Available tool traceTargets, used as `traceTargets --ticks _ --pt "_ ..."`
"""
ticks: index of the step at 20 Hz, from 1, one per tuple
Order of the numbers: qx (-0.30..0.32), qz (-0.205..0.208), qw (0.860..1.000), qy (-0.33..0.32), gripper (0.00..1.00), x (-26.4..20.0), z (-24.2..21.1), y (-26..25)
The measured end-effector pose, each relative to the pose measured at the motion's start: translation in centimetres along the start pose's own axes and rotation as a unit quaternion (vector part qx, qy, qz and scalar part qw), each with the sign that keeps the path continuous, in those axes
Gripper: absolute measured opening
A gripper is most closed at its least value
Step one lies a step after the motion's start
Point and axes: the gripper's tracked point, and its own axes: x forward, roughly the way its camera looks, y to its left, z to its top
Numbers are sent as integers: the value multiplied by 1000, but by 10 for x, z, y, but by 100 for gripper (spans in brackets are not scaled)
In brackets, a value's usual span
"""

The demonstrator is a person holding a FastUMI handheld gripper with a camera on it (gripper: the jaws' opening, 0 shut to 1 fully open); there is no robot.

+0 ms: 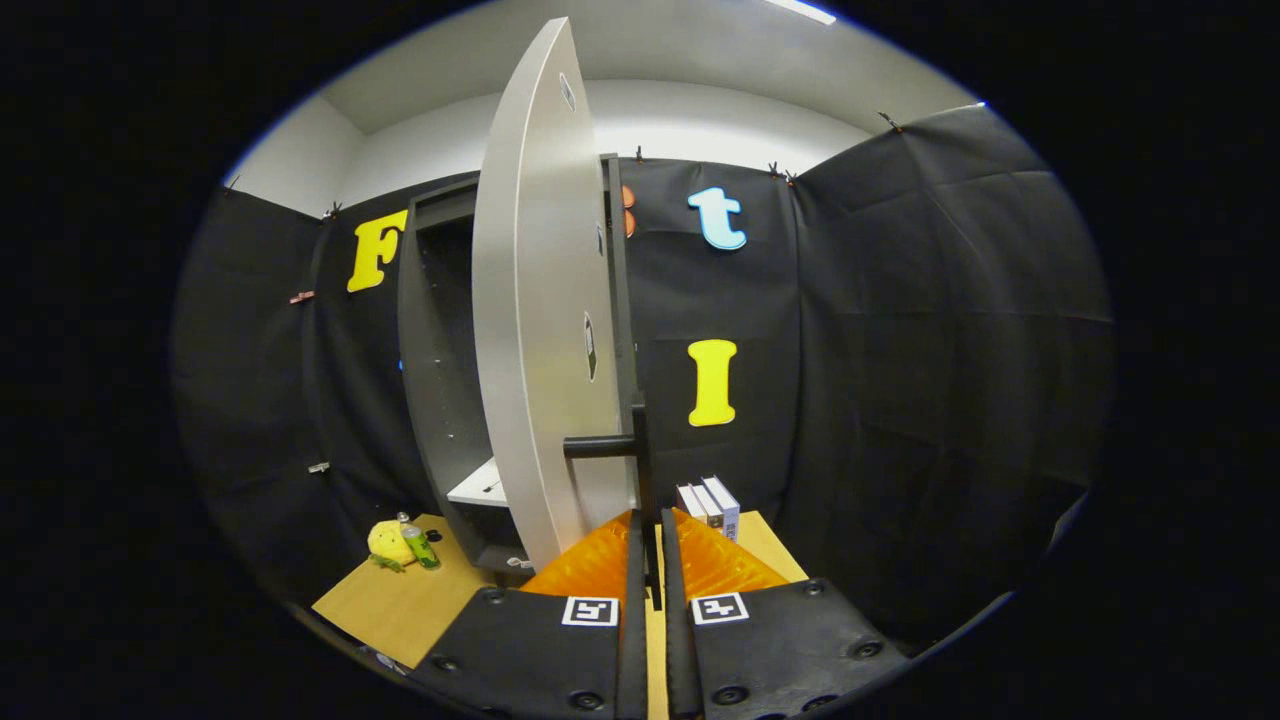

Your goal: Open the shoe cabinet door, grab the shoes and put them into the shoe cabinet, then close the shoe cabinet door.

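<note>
1. Shoe cabinet [440, 380] stands upright on the wooden table [400, 605] against the black cloth wall, its long axis vertical and its open front turned toward the camera and a little to the right.
2. Its door [545, 330] is swung well out and seen nearly edge-on — a tall, smooth, pale grey panel whose free edge points toward the gripper; the fisheye bows it into a curve.
3. A dark bar handle [640, 470] runs vertically along the door's free edge, joined to the panel by a short horizontal stub.
4. The gripper [651, 545] has its fingers drawn close together on either side of the handle's lower end, with only a narrow slot between them; the ridged pads [715, 560] appear to press on the bar, which runs down into that slot.
5. Inside, the cabinet is dark and matte, with a pale flat shelf [482, 485] low down and open space above it.
6. Left of the cabinet's base lie a soft yellow plush toy [388, 540] and a small green bottle [420, 547], touching each other — bare tabletop lies in front of them.
7. Right of the door, just beyond the fingers, a few white books [712, 503] stand upright, close to the cloth wall.
</note>
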Motion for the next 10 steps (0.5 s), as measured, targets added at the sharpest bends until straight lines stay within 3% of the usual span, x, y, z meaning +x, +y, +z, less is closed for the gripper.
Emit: traceTargets --ticks 10 --pt "21 -2 1000 1 12 -25 1 4"
